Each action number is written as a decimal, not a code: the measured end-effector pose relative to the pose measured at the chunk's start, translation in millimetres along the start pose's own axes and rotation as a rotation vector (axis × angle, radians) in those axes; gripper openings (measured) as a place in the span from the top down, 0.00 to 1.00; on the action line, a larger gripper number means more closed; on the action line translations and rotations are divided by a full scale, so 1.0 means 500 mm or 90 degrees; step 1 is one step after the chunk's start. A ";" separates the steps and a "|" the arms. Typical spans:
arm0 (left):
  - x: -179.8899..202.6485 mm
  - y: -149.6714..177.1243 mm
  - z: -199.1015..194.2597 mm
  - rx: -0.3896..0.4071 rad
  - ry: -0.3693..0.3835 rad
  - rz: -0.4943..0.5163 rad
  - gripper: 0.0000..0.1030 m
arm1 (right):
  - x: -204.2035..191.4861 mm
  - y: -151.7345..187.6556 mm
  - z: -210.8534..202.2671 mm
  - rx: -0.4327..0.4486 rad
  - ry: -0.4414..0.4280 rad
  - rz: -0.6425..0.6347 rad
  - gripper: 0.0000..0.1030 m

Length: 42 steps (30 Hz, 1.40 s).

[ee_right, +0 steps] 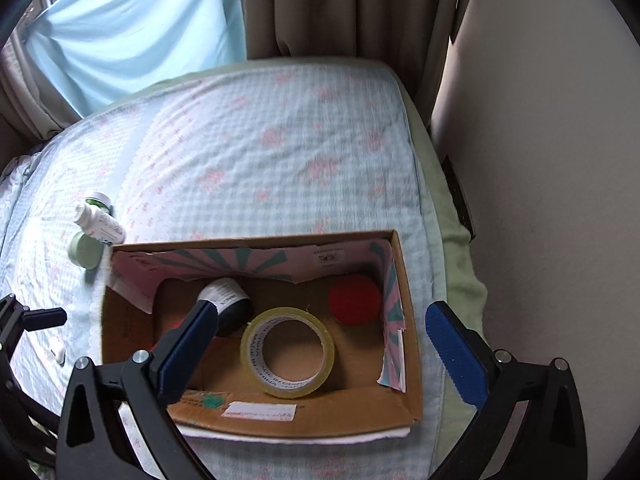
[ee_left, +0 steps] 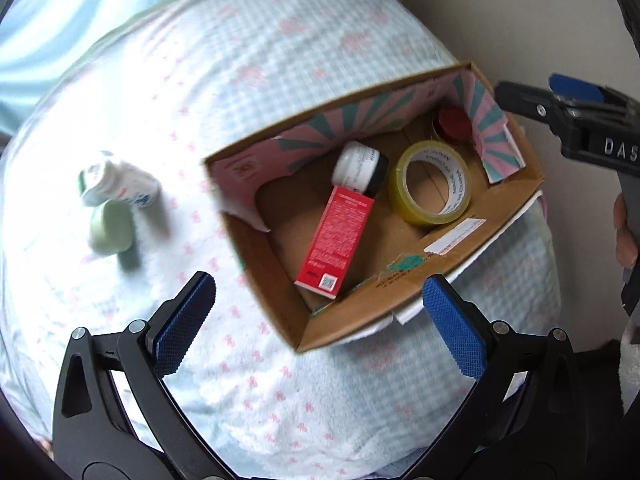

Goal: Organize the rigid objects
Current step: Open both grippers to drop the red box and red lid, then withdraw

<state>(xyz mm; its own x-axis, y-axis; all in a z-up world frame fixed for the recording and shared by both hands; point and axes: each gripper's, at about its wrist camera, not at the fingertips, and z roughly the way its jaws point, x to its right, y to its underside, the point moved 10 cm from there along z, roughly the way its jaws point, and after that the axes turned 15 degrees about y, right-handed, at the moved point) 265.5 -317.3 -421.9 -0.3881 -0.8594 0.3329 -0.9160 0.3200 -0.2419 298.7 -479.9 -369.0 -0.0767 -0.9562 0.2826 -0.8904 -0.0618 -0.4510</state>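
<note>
An open cardboard box [ee_left: 512, 196] [ee_right: 412, 360] lies on the bed. It holds a red carton [ee_left: 338, 240], a black-and-white jar [ee_left: 360, 168] [ee_right: 226, 300], a yellow tape roll [ee_left: 430, 184] [ee_right: 286, 352] and a red-lidded jar [ee_left: 454, 122] [ee_right: 354, 300]. Left of the box lie a white bottle [ee_left: 116, 182] [ee_right: 100, 224] and a pale green container [ee_left: 112, 226] [ee_right: 85, 250]. My left gripper [ee_left: 320, 316] is open and empty, hovering over the box's near corner. My right gripper [ee_right: 320, 352] is open and empty above the box; it also shows in the left wrist view [ee_left: 560, 104].
The bed has a light blue checked sheet with pink prints [ee_right: 260, 140]. A wall [ee_right: 540, 160] runs close along the right side. Curtains [ee_right: 340, 4] hang behind the bed. A small white object [ee_right: 58, 350] lies on the sheet at left.
</note>
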 end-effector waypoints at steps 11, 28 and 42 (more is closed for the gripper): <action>-0.103 0.114 -0.246 0.099 -0.060 -0.064 0.00 | -0.075 -0.026 -0.154 0.074 -0.025 -0.014 0.00; -0.351 0.353 -0.416 0.139 -0.094 -0.151 0.00 | -0.345 -0.021 -0.351 0.059 -0.106 -0.010 0.00; -0.556 0.465 -0.280 0.055 -0.053 -0.194 0.00 | -0.689 -0.032 -0.259 -0.053 -0.135 -0.029 0.00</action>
<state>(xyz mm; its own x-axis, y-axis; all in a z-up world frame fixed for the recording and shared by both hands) 146.4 51.7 -443.3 -0.0853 -0.9411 0.3272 -0.9753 0.0116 -0.2207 281.3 -112.7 -349.6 0.0532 -0.9922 0.1129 -0.9254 -0.0914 -0.3677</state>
